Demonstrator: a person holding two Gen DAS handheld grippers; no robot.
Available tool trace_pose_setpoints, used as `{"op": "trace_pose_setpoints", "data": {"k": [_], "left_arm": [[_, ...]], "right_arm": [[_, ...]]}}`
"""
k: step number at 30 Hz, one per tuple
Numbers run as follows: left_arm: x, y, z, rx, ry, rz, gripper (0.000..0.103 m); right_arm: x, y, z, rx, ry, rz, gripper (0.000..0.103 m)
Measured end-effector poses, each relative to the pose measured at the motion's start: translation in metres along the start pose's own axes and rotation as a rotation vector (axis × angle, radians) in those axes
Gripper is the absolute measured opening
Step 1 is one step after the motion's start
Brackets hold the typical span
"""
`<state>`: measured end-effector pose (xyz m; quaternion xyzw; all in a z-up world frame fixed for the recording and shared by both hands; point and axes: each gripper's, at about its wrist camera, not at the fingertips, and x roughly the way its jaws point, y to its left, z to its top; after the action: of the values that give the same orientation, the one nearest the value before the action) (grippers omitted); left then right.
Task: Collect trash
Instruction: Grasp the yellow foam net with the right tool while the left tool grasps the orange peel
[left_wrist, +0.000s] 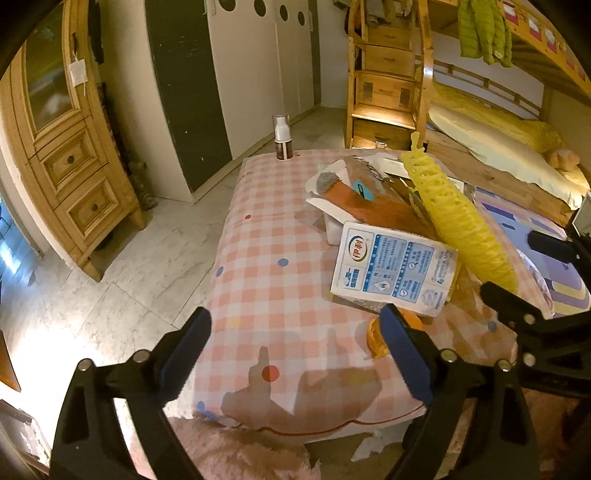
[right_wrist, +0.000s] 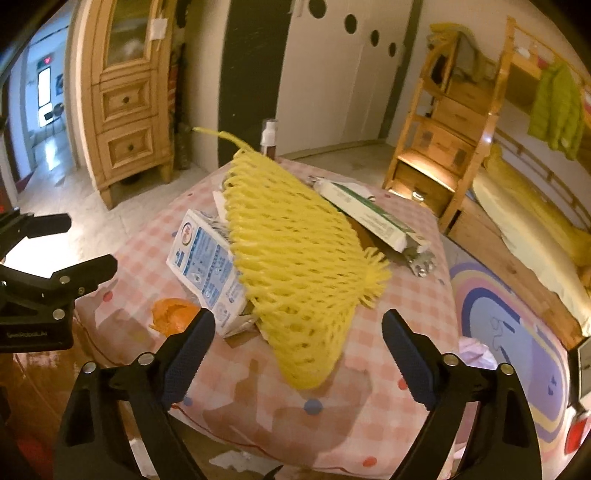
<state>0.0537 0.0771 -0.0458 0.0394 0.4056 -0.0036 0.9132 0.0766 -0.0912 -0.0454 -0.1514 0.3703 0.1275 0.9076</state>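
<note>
Checked cloth covers the surface (left_wrist: 273, 236), where the trash lies in one heap, easy to reach. Yellow net (right_wrist: 291, 251) leans on the carton (right_wrist: 207, 266), orange scrap (right_wrist: 171, 314) beside. Both claws, left (left_wrist: 295, 354) and right (right_wrist: 299, 354), stand wide and empty, the right one facing the net's low edge, probably to take it first.

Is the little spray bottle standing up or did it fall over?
Standing up. The bottle sits upright at the far edge of the checked cloth, cap on top, away from the trash pile.
</note>
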Motion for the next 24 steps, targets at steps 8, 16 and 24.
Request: {"op": "trace_pose_setpoints", "data": {"k": [8, 16, 24], "left_arm": [[-0.002, -0.008, -0.013, 0.031, 0.015, -0.03, 0.086], [-0.007, -0.031, -0.021, 0.073, 0.019, -0.088, 0.086], [-0.01, -0.047, -0.027, 0.106, -0.001, -0.126, 0.086]], "right_arm": [[0.012, -0.002, 0.006, -0.019, 0.012, -0.008, 0.049], [-0.005, -0.051, 0.008, 0.197, -0.037, 0.086, 0.012], [-0.064, -0.096, -0.01, 0.374, -0.125, 0.052, 0.011]]}}
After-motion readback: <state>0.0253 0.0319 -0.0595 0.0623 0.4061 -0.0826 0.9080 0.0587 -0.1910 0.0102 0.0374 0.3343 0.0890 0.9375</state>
